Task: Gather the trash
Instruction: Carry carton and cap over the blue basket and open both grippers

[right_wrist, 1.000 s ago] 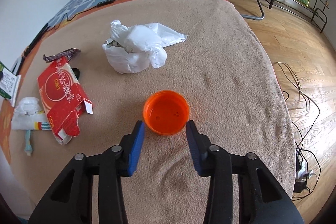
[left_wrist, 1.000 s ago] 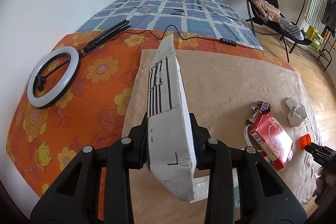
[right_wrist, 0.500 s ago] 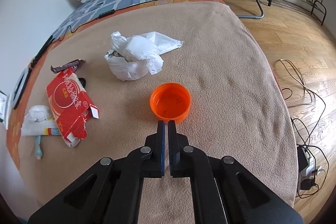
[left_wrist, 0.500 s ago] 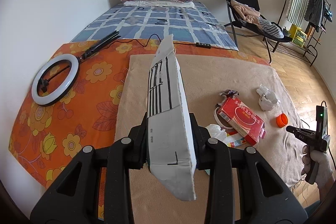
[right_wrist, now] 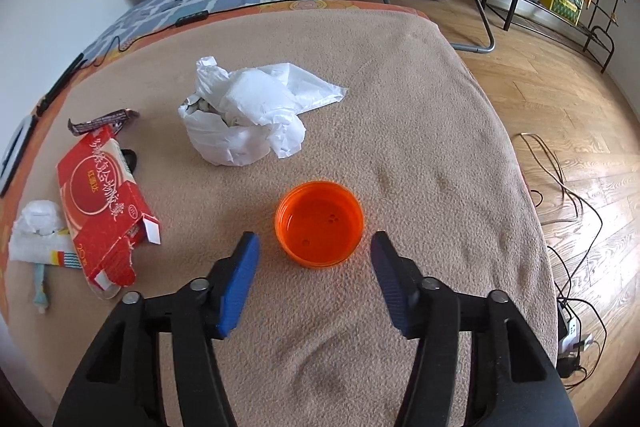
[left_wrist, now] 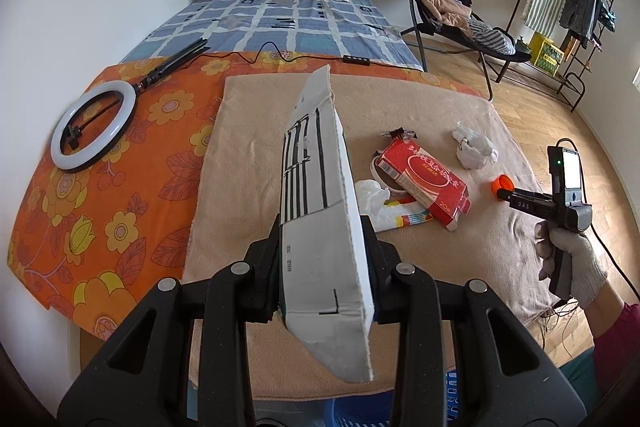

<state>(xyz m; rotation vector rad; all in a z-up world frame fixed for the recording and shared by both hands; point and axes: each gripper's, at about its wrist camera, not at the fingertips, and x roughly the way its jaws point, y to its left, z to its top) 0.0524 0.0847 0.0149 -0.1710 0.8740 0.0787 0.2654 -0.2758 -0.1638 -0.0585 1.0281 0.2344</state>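
Two tongs in view. My left tongs (left_wrist: 326,263) clamp a flattened white cardboard piece (left_wrist: 320,211) upright, above the beige blanket (left_wrist: 420,115). My right tongs (right_wrist: 314,283) stand wide apart, flanking an orange cap (right_wrist: 319,223) that lies open side up on the blanket, touching neither finger. Beyond it: crumpled white bag (right_wrist: 248,119), red carton (right_wrist: 104,203).
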